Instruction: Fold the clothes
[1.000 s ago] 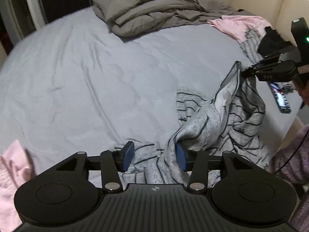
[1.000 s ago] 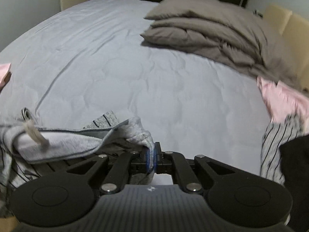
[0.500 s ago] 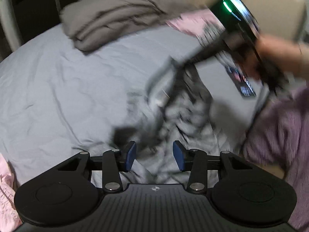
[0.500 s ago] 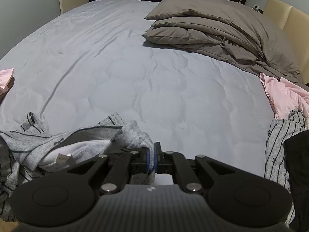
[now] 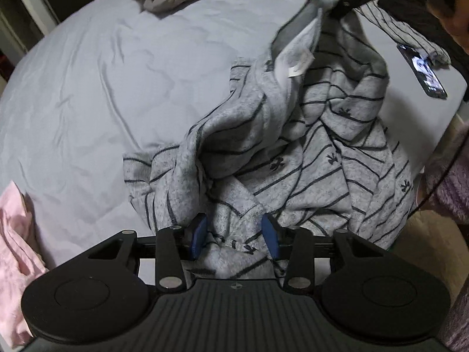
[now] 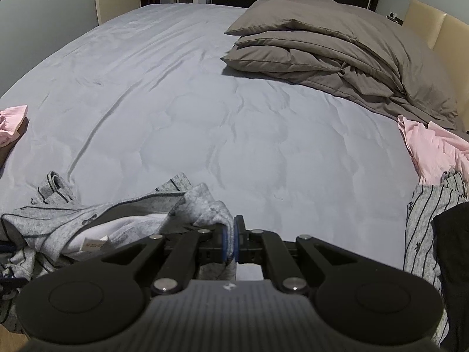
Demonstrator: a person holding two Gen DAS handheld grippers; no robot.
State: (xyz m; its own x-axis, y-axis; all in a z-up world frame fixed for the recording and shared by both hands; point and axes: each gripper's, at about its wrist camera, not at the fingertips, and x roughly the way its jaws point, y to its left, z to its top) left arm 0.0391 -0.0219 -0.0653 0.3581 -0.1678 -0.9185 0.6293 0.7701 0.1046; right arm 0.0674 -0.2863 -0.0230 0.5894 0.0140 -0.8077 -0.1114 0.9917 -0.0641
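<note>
Grey garment (image 5: 293, 152) with dark stripes (pale lining), on lavender-grey bedsheet (image 5: 102, 82).

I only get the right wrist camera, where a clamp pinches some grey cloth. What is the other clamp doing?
Observer: The left gripper is low over the striped grey garment, its jaws closing with a fold of it between them.
Operator: Does that cloth lie flat?
Observer: No, it is crumpled, and the right gripper holds one edge up off the sheet.
Operator: Anything else nearby?
Observer: A phone with its screen lit lies on the sheet just past the garment.
</note>
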